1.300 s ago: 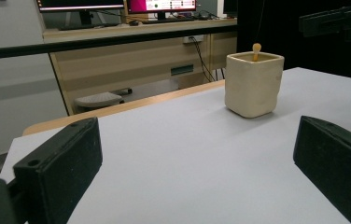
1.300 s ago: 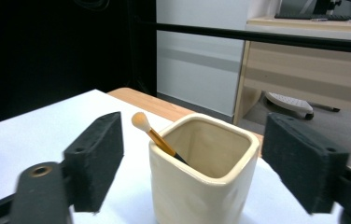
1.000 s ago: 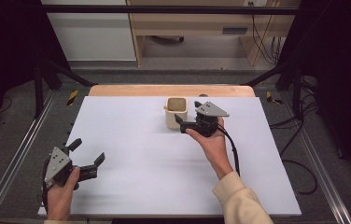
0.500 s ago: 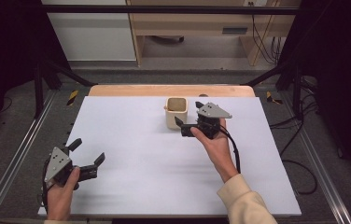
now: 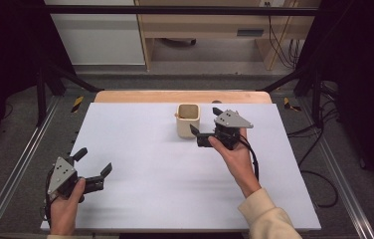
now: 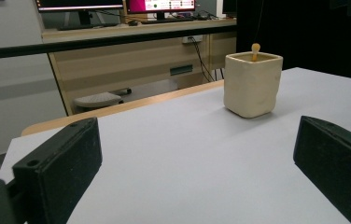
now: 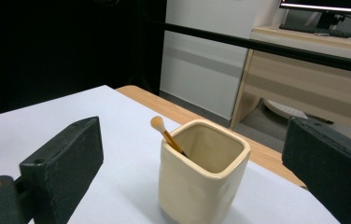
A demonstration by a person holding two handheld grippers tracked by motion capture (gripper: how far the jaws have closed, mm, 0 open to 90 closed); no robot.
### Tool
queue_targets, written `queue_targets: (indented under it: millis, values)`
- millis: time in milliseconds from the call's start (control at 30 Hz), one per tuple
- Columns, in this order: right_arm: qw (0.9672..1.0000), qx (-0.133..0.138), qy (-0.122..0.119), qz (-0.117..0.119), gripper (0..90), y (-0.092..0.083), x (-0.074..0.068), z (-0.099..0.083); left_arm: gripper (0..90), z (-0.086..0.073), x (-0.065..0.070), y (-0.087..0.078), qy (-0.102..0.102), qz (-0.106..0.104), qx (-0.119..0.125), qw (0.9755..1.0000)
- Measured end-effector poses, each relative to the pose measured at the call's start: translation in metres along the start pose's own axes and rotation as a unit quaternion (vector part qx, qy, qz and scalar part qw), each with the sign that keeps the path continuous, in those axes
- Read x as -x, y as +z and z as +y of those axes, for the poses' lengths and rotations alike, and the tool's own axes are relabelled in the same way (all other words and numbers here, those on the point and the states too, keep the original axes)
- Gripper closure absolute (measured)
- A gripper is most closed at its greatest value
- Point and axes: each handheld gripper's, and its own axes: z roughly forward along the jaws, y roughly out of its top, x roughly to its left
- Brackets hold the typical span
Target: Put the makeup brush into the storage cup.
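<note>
White table (image 5: 175, 199): the largest surface, with a wooden edge strip (image 5: 140, 96) along its far side, beyond both grippers.

Right gripper (image 5: 206, 124): held in the person's right hand (image 5: 234, 157) just beside the cup, on the cup's right side in the high view. Jaws spread wide, released, gripping nothing. In the right gripper view the two black jaws stand to either side of the cup with clear gaps between each jaw and the cup wall; no contact visible. Grey three-cornered plate sits on top of the gripper; black cable trails back along the forearm.

Left gripper (image 5: 94, 163): held in the left hand (image 5: 65, 211) at the near left corner of the table, well apart from the cup. Jaws wide open, nothing between them. In the left gripper view the cup stands far ahead, right of centre.

Cup (image 7: 201, 175): cream, squarish, upright, mouth open, standing on the table directly ahead of the right gripper, between its open jaws' line of sight.

Stick (image 7: 164, 133): thin, orange-tan with a rounded pale tip, leaning inside the cup against the corner on the left-hand jaw's side, tip above the rim.
</note>
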Motion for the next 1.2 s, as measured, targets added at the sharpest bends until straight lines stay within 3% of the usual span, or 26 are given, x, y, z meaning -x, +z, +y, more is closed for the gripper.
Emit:
queue_targets:
  millis: [1200]
  values:
    - [0.9998,0.01,0.008,-0.016,3.4,-0.045,0.014,0.009,0.3,0.0,-0.001,-0.001,0.0,0.002,0.0,1.0]
